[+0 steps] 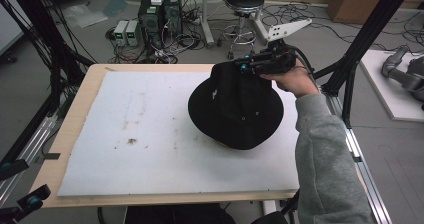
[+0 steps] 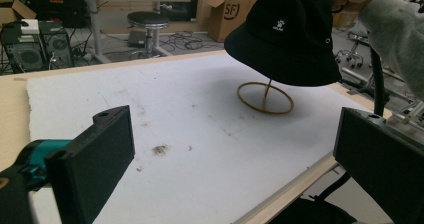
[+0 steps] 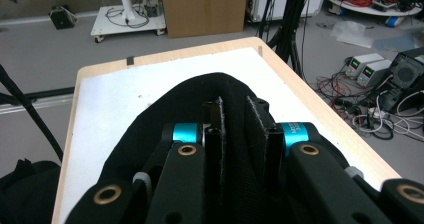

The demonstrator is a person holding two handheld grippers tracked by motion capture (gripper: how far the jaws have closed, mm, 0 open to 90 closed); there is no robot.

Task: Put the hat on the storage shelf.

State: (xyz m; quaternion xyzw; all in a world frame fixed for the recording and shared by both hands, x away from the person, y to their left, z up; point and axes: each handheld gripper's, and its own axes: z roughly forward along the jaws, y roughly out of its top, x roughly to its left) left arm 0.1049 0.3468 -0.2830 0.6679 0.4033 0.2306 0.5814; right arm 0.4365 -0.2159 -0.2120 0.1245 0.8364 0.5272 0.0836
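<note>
Nearest, in the left gripper view: left tongs (image 2: 235,159) spread wide, nothing between the jaws, hanging off the worktop's near left corner. Beyond them, worn white pad (image 2: 200,149) over most of the wooden worktop (image 2: 12,114), speckled with dark stains around the middle. Farther in, toward the far right part of the pad: thin wooden ring stand (image 2: 265,98) on the pad, with black bucket hat (image 2: 285,34) lifted clear above it, small white logo on the crown. From the high view: right tongs (image 1: 250,66) pinched on the hat's crown at its far side, hat (image 1: 235,106) hanging brim-down; hand (image 1: 295,80) and grey sleeve (image 1: 325,159) along the right edge. In the right gripper view: jaws nearly closed, fold of black cloth (image 3: 235,119) clamped between. Past the far edge, on the floor: round stool (image 1: 243,4), computer towers (image 1: 160,14), loose cables.
</note>
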